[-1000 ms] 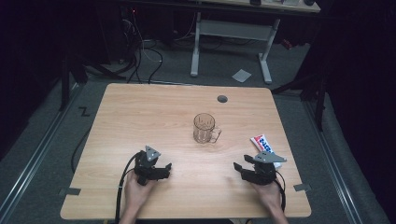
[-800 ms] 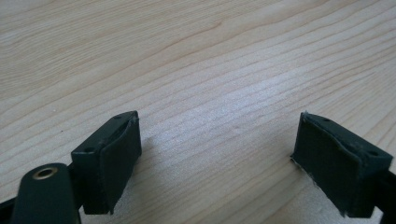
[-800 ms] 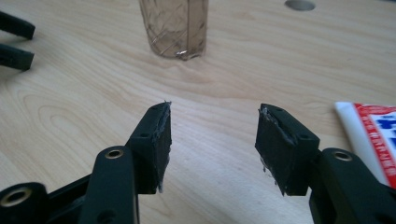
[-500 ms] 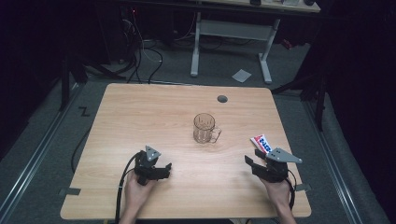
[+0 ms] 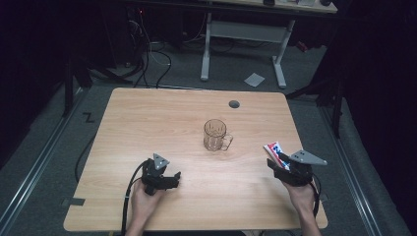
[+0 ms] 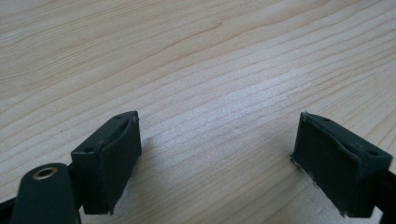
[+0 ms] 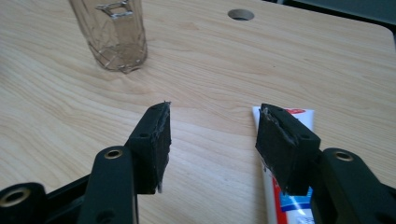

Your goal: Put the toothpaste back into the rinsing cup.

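Beside right gripper: tube, lettering unreadable.

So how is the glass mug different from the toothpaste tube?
The glass mug stands upright near the middle of the table; the toothpaste tube lies flat near the right edge. The mug is see-through with a handle; the tube is white with red and blue print. The mug stands alone; the tube lies by the open right gripper. Both rest on the wood.
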`<state>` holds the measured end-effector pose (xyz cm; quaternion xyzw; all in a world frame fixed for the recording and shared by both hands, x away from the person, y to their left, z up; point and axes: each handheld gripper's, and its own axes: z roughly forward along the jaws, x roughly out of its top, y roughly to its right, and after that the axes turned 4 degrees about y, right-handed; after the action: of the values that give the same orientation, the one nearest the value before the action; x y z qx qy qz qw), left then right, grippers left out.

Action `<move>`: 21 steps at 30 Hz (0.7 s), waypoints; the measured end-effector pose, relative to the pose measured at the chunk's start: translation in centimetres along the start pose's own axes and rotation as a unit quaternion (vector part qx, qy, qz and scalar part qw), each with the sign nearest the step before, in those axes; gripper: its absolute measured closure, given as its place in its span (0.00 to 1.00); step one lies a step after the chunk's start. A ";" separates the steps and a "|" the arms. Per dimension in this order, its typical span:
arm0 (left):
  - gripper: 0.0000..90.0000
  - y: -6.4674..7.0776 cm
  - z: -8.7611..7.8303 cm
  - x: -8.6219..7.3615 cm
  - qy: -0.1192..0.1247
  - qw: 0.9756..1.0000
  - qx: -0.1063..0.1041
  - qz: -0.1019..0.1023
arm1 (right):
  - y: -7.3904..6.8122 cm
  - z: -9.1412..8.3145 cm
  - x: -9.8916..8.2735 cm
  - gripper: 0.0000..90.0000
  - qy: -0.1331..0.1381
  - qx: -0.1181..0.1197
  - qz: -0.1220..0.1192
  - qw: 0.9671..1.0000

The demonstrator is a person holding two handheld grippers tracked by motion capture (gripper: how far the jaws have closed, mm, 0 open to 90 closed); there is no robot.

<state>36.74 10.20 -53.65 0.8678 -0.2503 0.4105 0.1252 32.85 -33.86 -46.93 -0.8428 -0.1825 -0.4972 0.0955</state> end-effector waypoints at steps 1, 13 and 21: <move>0.17 0.0 0.0 0.0 0.000 1.000 0.000 0.000 | 0.3 0.0 0.1 0.48 -0.004 -0.004 0.001 1.000; 0.17 0.0 0.0 0.0 0.000 1.000 0.001 -0.001 | 2.9 1.6 0.6 0.46 -0.058 -0.048 0.008 0.997; 0.17 0.0 0.0 0.0 0.000 1.000 0.001 0.000 | 4.1 3.5 0.7 0.43 -0.099 -0.055 0.016 0.993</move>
<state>36.73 10.18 -53.64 0.8682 -0.2495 0.4105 0.1243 37.68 -36.25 -47.93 -0.8945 -0.1505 -0.4192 0.0386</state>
